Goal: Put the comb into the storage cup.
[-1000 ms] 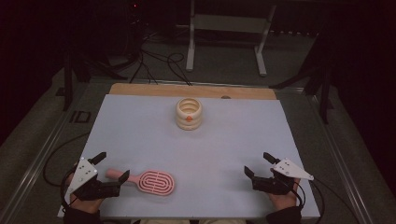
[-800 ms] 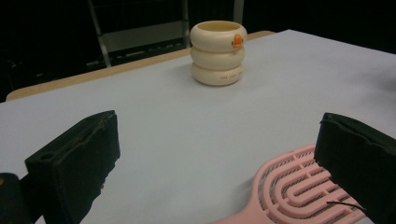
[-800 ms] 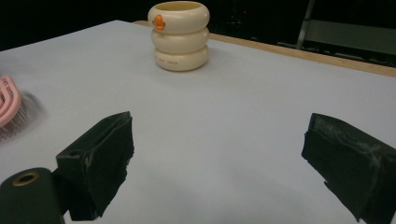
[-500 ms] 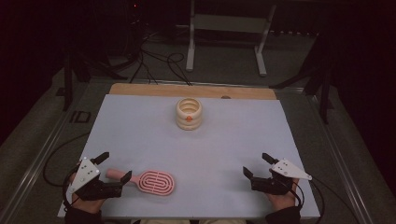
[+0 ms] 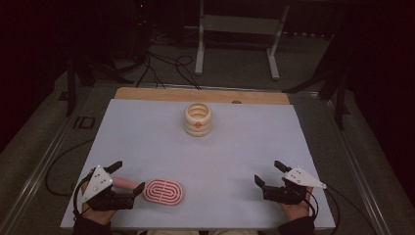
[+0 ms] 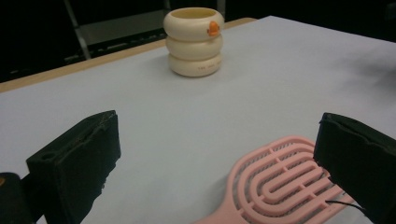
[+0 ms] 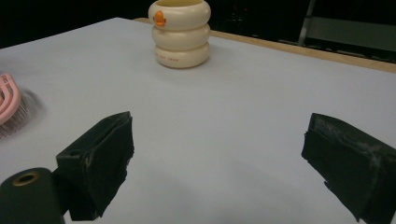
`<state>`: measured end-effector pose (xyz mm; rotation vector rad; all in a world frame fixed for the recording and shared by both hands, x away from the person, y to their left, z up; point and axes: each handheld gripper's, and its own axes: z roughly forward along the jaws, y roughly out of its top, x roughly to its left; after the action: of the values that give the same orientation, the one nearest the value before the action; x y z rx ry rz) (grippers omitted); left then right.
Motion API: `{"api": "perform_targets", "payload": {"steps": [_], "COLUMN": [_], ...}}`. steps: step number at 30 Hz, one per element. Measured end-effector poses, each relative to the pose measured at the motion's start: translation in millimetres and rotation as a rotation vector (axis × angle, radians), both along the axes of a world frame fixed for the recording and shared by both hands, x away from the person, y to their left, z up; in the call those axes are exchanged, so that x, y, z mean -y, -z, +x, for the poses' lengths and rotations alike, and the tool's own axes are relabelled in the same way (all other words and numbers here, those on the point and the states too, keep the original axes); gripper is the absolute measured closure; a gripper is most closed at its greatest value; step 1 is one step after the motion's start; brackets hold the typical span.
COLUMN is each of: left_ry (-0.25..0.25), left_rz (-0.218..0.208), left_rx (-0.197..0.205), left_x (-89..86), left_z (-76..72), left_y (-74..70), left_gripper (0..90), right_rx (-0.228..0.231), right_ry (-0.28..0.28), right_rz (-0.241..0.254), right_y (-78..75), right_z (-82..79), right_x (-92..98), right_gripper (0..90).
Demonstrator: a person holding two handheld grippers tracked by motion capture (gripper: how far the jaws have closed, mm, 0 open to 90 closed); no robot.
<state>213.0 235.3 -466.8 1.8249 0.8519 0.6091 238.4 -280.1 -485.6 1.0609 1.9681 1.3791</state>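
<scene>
Left gripper (image 5: 128,177): jaws spread wide, nothing between them, low over the near left corner of the table (image 5: 244,147); black blocky pads with a rough, foam-like face.
Brush (image 5: 163,191): pink, smooth plastic, oval head cut into looping concentric slots, lying flat; its handle runs back between the left gripper's jaws without either pad touching it, and the head sits just ahead of the jaw tips, close against one pad in the left gripper view (image 6: 280,179).
Right gripper (image 5: 270,174): also gaping open and empty, at the near right corner; its pad faces look scuffed and pale at the edges.
Cup (image 5: 197,119): cream, glossy, shaped like three stacked rings with a small orange mark near the rim, standing upright well ahead of both grippers, roughly between them.
Table: matte pale blue-grey sheet, smooth, with a wooden strip (image 5: 200,94) along the far edge beyond the cup.
Hands: one under each gripper, coming in from the near edge.
</scene>
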Motion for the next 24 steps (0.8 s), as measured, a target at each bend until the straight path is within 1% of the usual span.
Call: {"api": "perform_targets", "payload": {"steps": [4, 7, 8, 9, 11, 12, 13, 14, 17, 19, 21, 22, 24], "left_ry": [0.009, 0.036, 0.036, 0.044, 0.050, 0.055, 0.055, 0.067, 0.076, 0.091, 0.099, 0.099, 0.107], "left_rz": [0.005, 0.012, 0.012, 0.020, 0.025, 0.042, 0.042, 0.058, 0.057, 0.050, 0.052, 0.052, 0.063], "left_rx": [-0.002, -0.018, -0.018, -0.023, -0.025, -0.027, -0.027, -0.034, -0.041, -0.056, -0.060, -0.060, -0.078], "left_x": [2.1, 9.0, 9.0, 11.9, 13.5, 17.0, 17.0, 20.3, 22.8, 25.0, 25.7, 25.7, 27.9], "left_z": [0.4, 1.0, 1.0, 0.9, 0.9, 0.9, 0.9, 0.8, 0.7, 1.1, 1.1, 1.1, 0.9], "left_y": [0.7, 3.8, 3.8, 4.7, 5.2, 5.6, 5.6, 5.6, 5.6, 6.0, 6.3, 6.3, 7.3], "left_gripper": [1.3, 1.5, 1.6, 1.6, 1.6, 1.6, 1.6, 1.7, 2.0, 2.1, 2.5, 3.6, 6.9], "right_rx": [-0.002, -0.002, -0.002, -0.003, -0.003, -0.003, -0.004, -0.003, -0.004, -0.004, -0.004, -0.004, -0.008], "right_ry": [0.002, 0.001, 0.001, -0.002, -0.003, -0.003, -0.003, -0.003, -0.003, -0.004, -0.003, -0.003, -0.006], "right_rz": [0.002, 0.002, 0.002, -0.001, -0.001, 0.000, -0.002, -0.001, -0.002, -0.002, -0.004, -0.004, -0.006], "right_y": [0.2, 0.4, 0.4, 0.5, 0.5, 0.5, 0.5, 0.6, 0.7, 0.6, 0.6, 0.6, 1.0], "right_z": [0.1, 0.1, 0.1, 0.0, -0.1, -0.2, -0.2, -0.1, -0.1, -0.3, -0.4, -0.4, 0.0], "right_x": [0.3, 0.4, 0.4, -0.4, -0.6, -0.9, -0.9, -0.7, -0.7, -0.8, -1.0, -1.0, -1.1], "right_gripper": [8.5, 8.5, 8.5, 8.5, 8.5, 8.5, 8.5, 8.5, 8.5, 8.5, 8.5, 8.5, 8.6]}}
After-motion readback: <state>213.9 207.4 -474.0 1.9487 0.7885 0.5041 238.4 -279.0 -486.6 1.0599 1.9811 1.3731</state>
